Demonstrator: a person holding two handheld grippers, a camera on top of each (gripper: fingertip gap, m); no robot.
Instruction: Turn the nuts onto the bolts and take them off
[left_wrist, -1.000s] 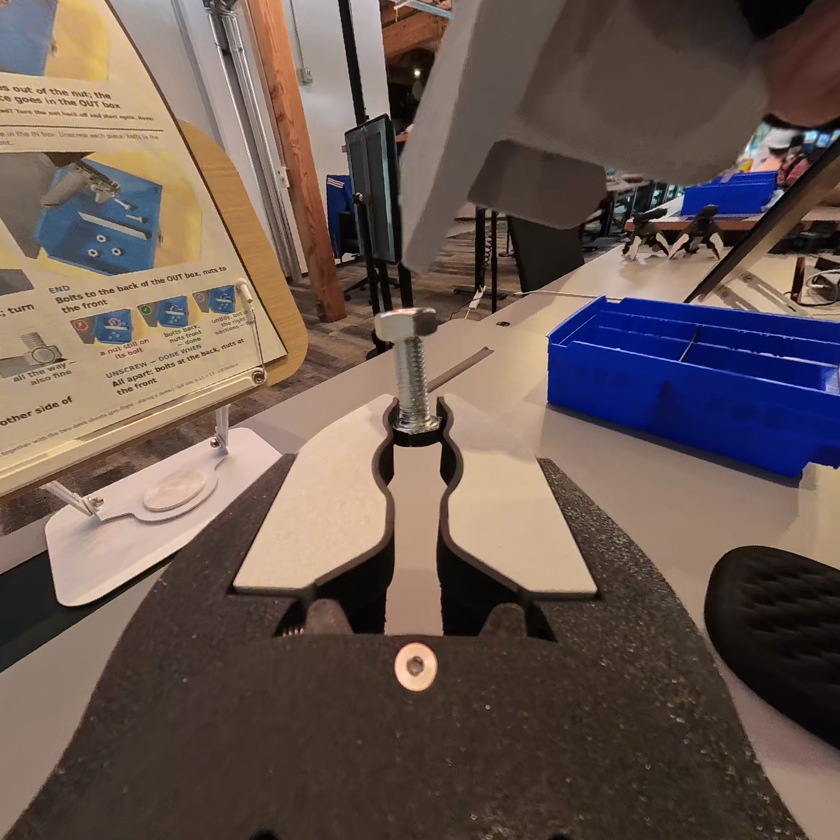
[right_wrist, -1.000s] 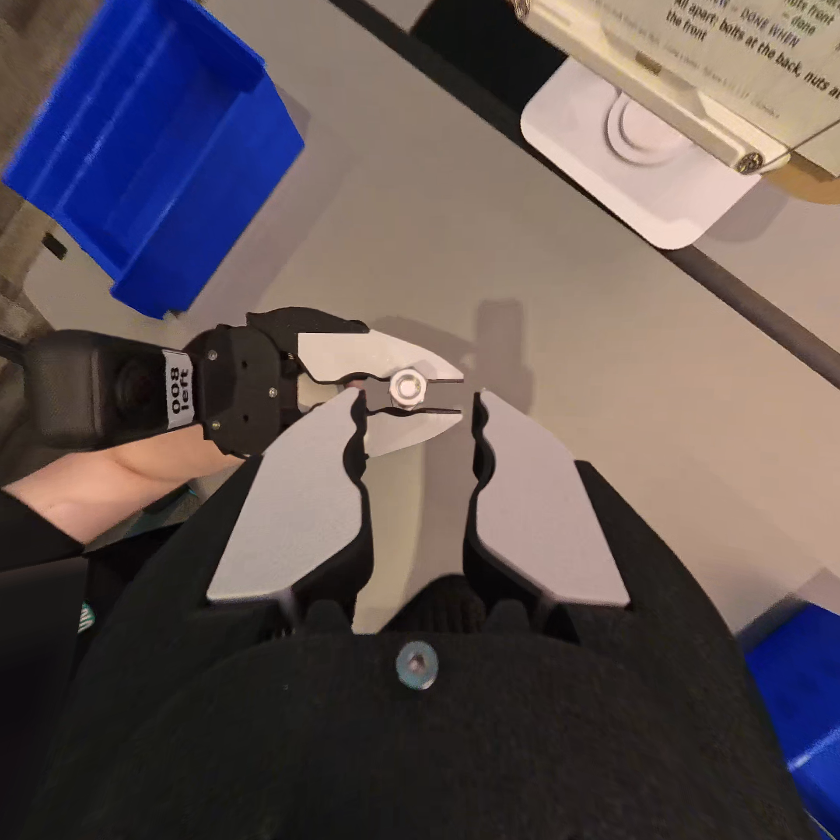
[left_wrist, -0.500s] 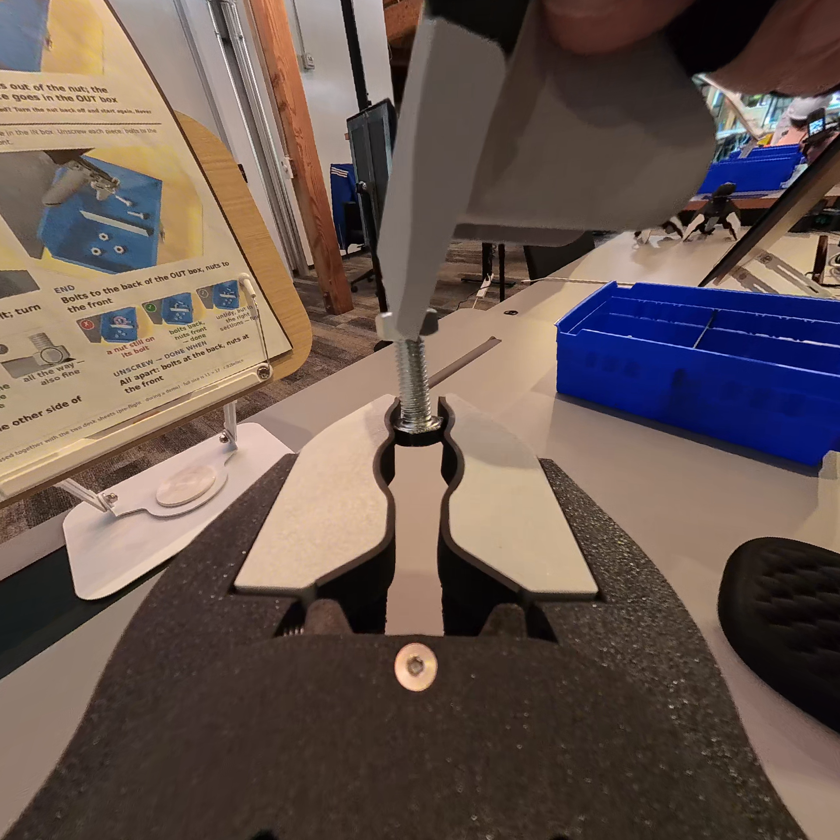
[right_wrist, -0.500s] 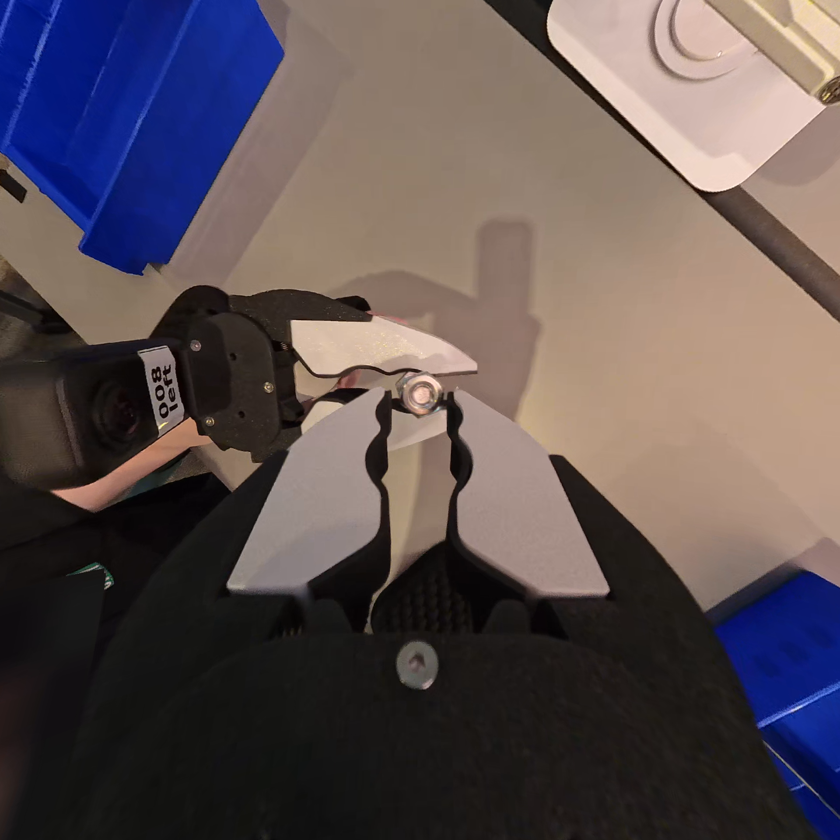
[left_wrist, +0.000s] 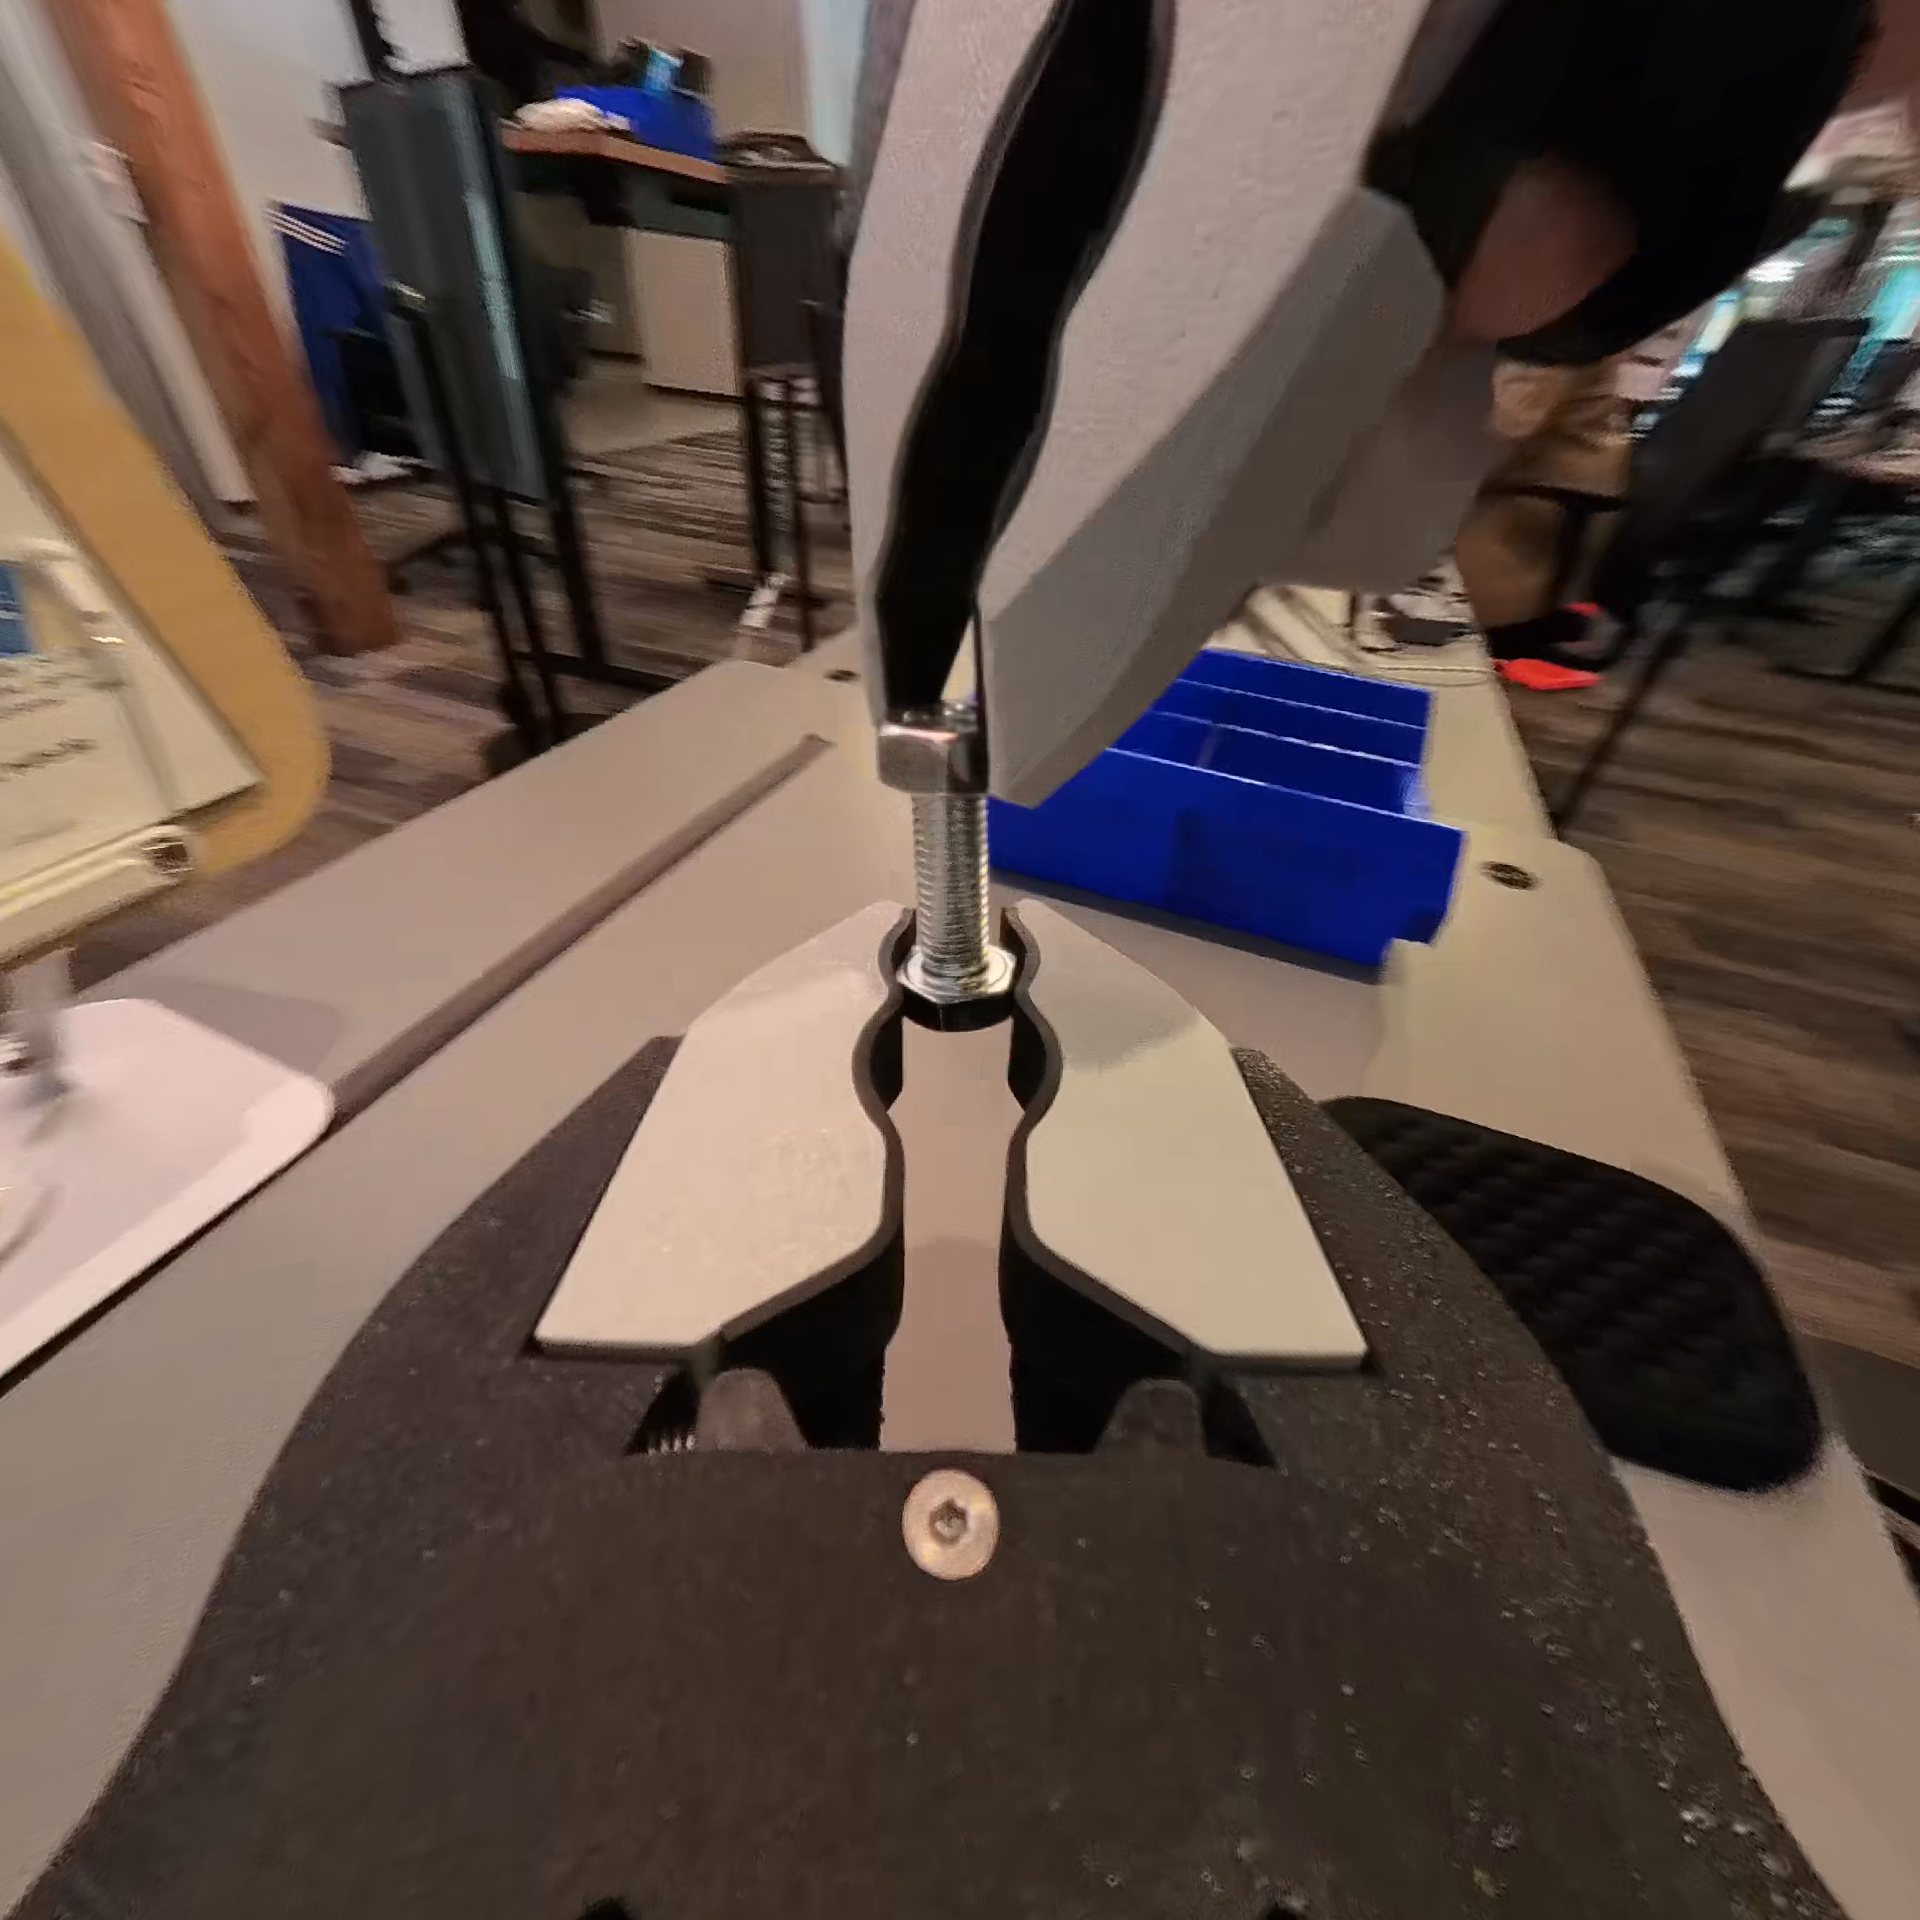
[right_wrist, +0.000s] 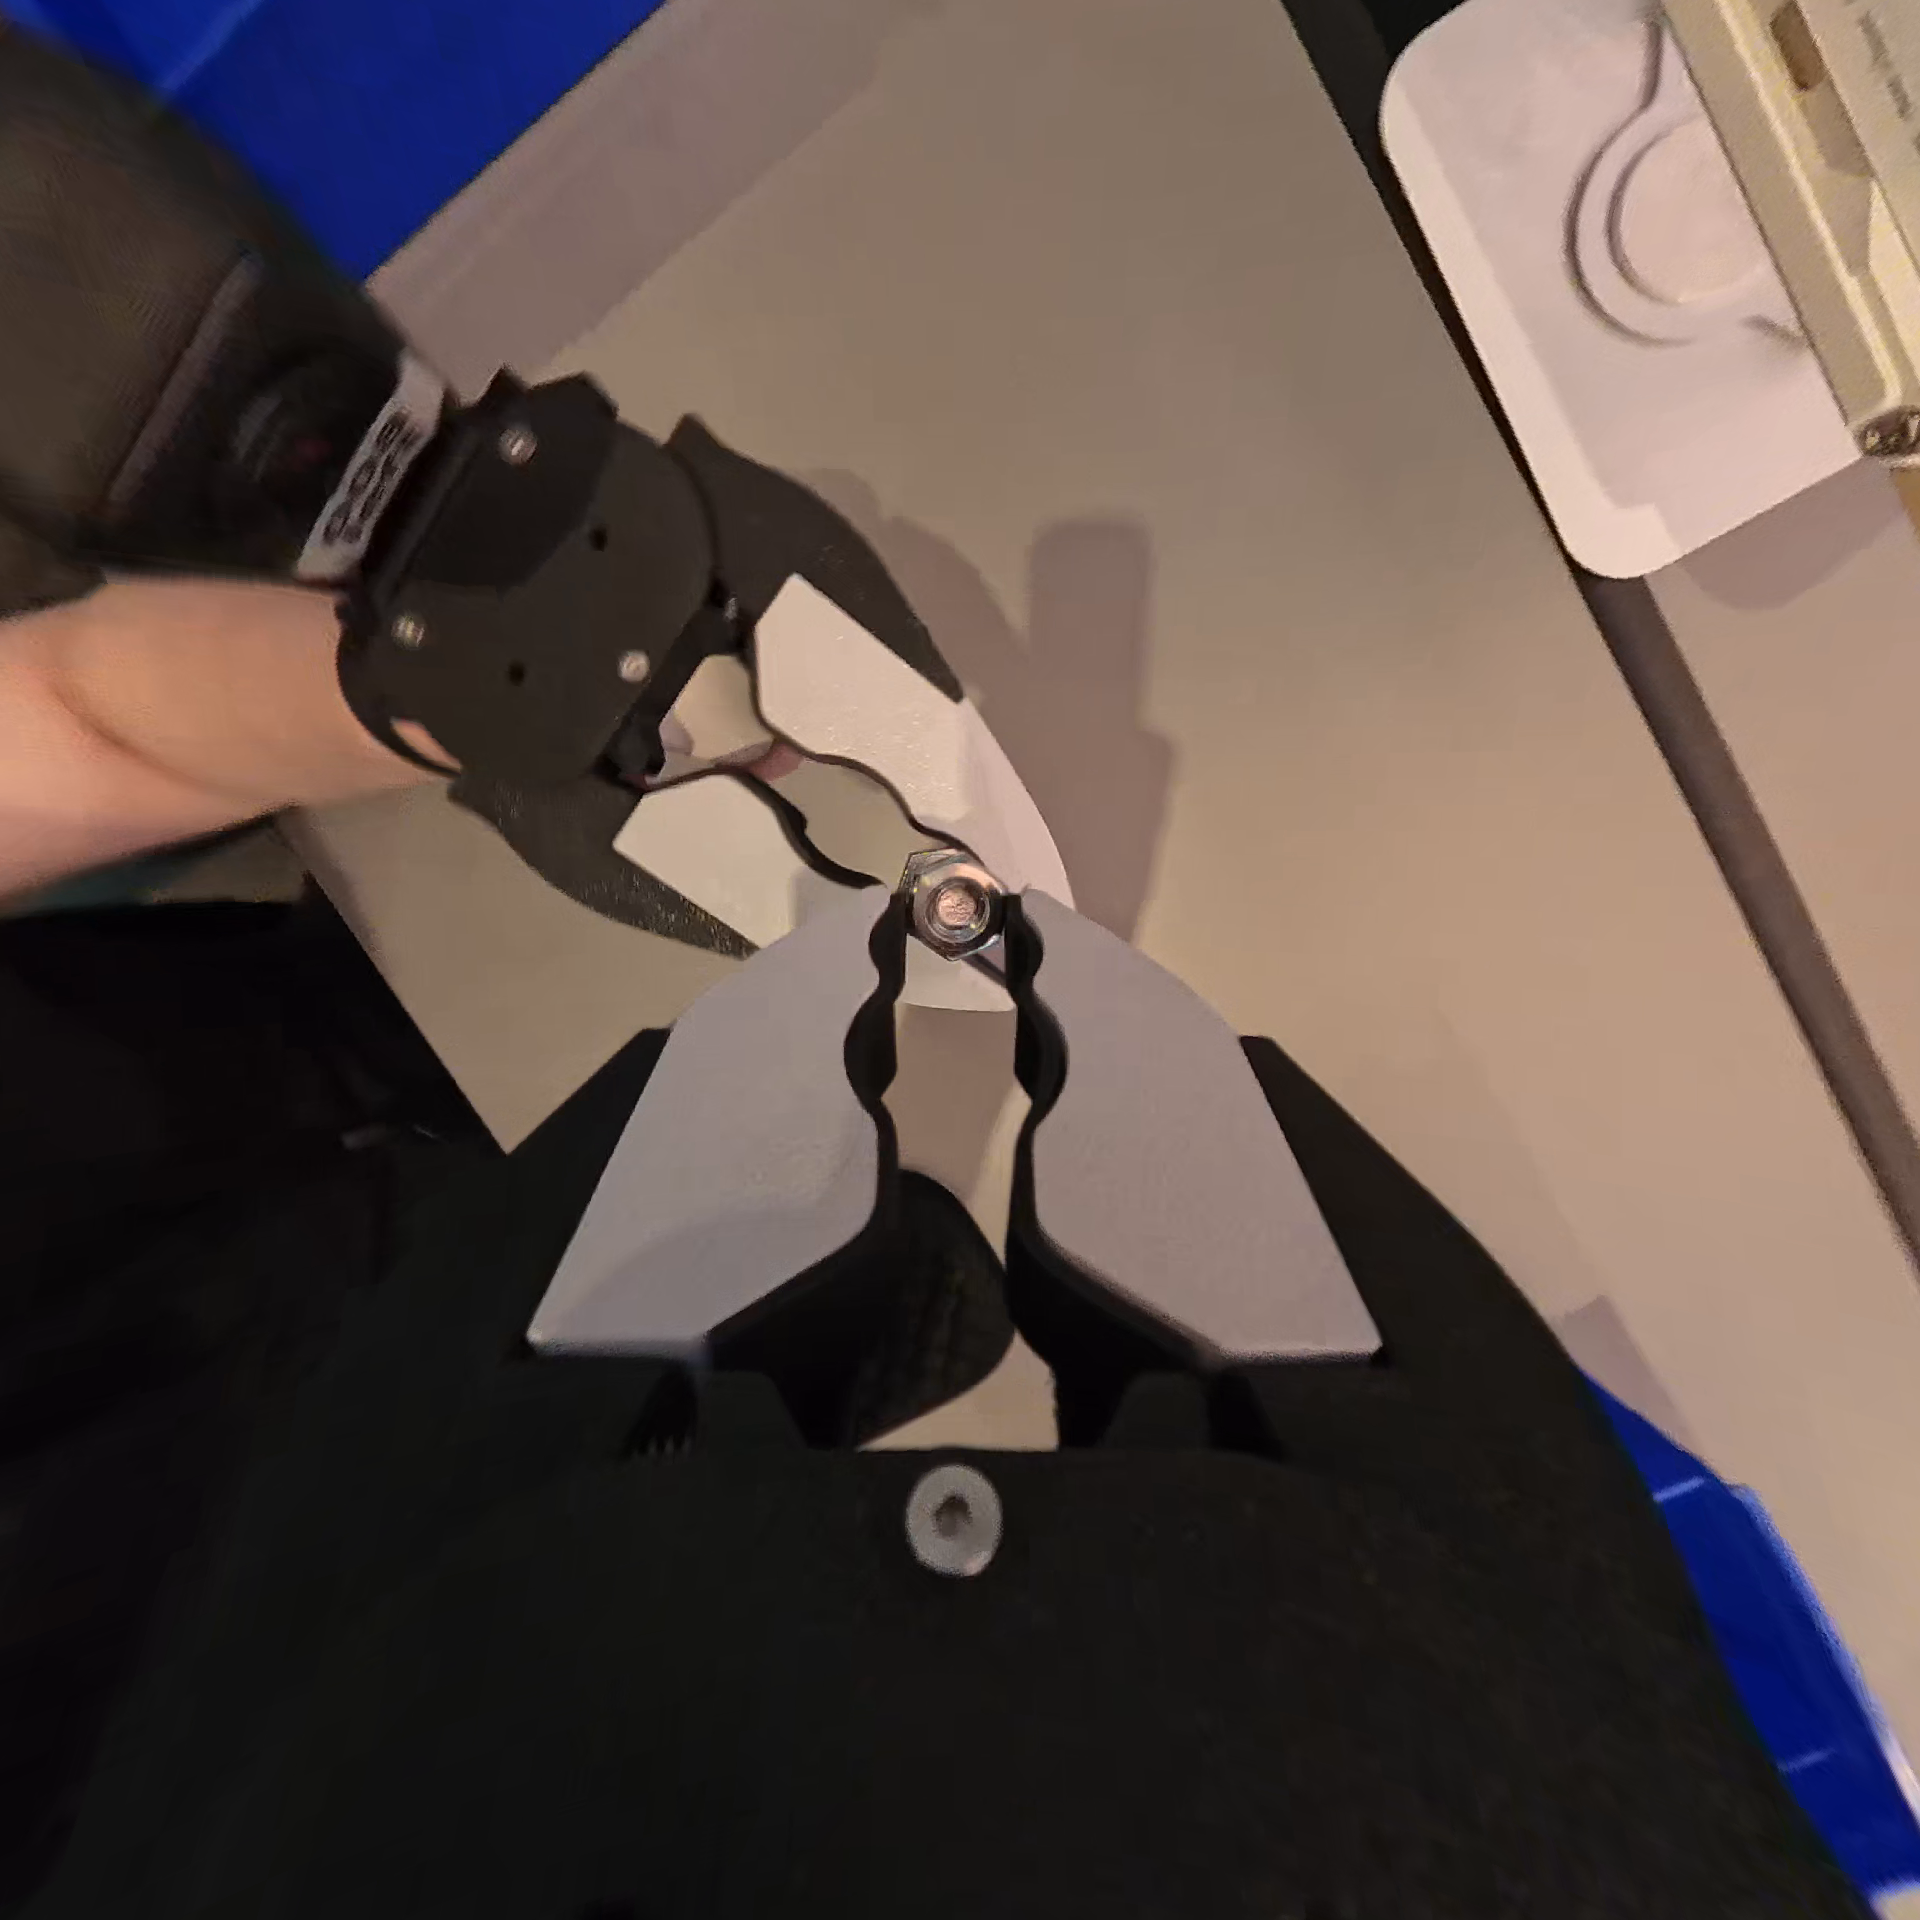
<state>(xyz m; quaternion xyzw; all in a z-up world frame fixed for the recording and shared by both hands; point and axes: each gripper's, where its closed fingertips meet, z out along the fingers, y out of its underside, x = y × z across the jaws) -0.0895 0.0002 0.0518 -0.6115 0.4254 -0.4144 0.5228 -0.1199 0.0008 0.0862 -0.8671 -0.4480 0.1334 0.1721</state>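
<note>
Overhead, right tongs pinch the bolt head; left tongs clamp its nut above bare table.

The bolt was bright, shiny metal with a threaded shank, and the nut had the same polished look. The left gripper showed matt pale-grey finger plates on a rough, grainy black body; the right gripper looked alike. The worktop was smooth, matt grey. The bin was glossy blue plastic.
</note>
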